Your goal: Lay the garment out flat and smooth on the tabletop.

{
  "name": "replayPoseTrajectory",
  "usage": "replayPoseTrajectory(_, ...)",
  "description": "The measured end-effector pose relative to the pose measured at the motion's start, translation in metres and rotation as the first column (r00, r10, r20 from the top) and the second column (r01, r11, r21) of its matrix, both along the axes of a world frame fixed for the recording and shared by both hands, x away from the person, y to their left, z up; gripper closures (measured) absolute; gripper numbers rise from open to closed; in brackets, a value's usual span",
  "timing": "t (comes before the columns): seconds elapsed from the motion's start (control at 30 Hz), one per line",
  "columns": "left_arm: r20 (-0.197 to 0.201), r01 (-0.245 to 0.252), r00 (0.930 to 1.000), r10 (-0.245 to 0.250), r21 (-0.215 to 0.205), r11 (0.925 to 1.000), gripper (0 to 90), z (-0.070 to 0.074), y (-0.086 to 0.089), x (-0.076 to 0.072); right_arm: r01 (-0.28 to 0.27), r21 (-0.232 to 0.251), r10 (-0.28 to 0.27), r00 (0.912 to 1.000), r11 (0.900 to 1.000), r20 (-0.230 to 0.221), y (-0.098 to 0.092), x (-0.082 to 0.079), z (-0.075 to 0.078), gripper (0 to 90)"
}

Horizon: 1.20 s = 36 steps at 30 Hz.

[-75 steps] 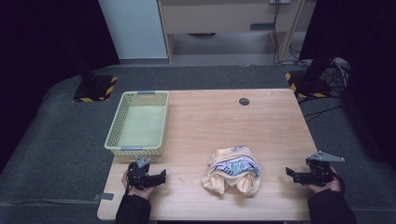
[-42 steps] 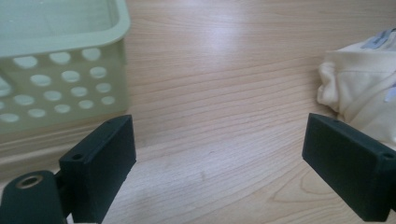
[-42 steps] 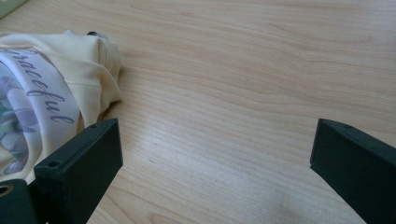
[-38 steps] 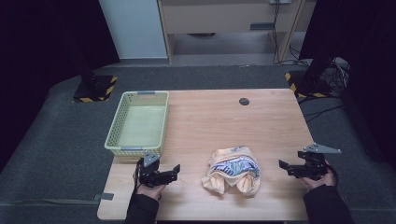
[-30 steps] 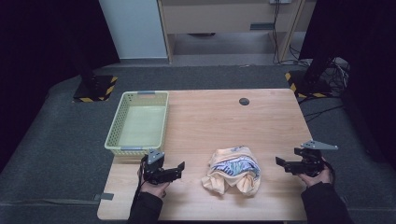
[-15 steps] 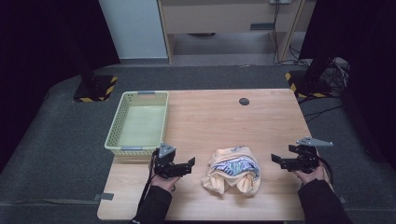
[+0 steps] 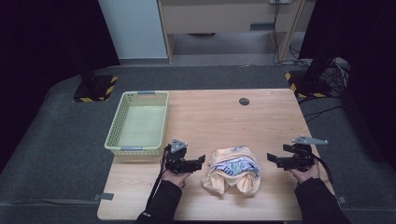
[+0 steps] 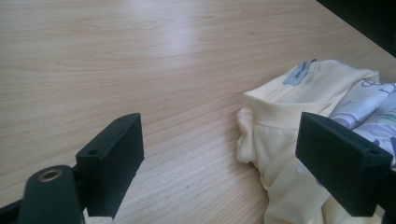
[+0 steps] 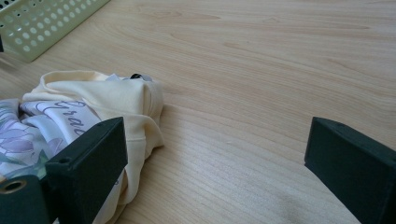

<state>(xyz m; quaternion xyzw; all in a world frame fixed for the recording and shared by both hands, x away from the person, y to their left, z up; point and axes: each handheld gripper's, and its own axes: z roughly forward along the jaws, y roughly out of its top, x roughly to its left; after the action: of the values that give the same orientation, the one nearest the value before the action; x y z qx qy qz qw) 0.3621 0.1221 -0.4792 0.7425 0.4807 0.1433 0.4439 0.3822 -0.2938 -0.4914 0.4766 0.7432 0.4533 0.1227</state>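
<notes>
Fabric, a crumpled pale yellow garment (image 7: 232,170) with a lilac print and a small label at its collar, lies bunched near the table's (image 7: 224,116) front edge, about midway between the two side edges. The left gripper (image 7: 201,162) sits just beside its left side, jaws spread wide with nothing pinched; in the left gripper view one jaw overlaps the cloth's edge. The right gripper (image 7: 270,157) waits near the garment's right side, also released and grasping nothing. A pale green basket (image 7: 137,122) stands at the table's left edge.
</notes>
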Motion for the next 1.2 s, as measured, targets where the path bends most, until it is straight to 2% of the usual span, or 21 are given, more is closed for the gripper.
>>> replayPoseTrajectory(0.2,0.0,0.029,0.9996,-0.029,0.014,0.9995,15.0,-0.004,-0.016,0.006,-0.021,0.014,0.022,0.9997,1.0,-0.006,0.004,0.001,-0.002,6.5)
replayPoseTrajectory(0.37,-0.009,0.04,0.9992,-0.04,0.012,0.9991,15.6,-0.007,-0.021,0.008,-0.056,0.0,0.056,0.9984,0.998,0.004,0.014,0.002,-0.001,6.4)
replayPoseTrajectory(0.47,-0.003,0.063,0.998,-0.063,0.015,0.9979,16.3,-0.009,-0.027,0.01,-0.076,-0.003,0.076,0.9971,0.997,-0.003,0.02,0.003,-0.002,6.4)
replayPoseTrajectory(0.7,-0.02,0.081,0.9966,-0.08,0.016,0.9966,17.0,-0.015,-0.034,0.014,-0.091,-0.003,0.09,0.9958,0.996,-0.016,0.025,0.005,-0.006,7.5)
replayPoseTrajectory(0.8,-0.026,0.089,0.9958,-0.088,0.016,0.9959,17.5,-0.017,-0.038,0.018,-0.105,0.009,0.105,0.9941,0.994,-0.025,0.029,0.007,-0.009,9.3)
replayPoseTrajectory(0.97,-0.041,0.103,0.9939,-0.103,0.012,0.9946,18.7,-0.022,-0.045,0.021,-0.12,0.0,0.12,0.992,0.993,-0.039,0.032,0.009,-0.013,11.3)
replayPoseTrajectory(1.2,-0.07,0.122,0.99,-0.122,-0.004,0.9925,26.7,-0.027,-0.046,0.026,-0.143,0.006,0.143,0.9882,0.99,-0.054,0.037,0.013,-0.018,20.5)
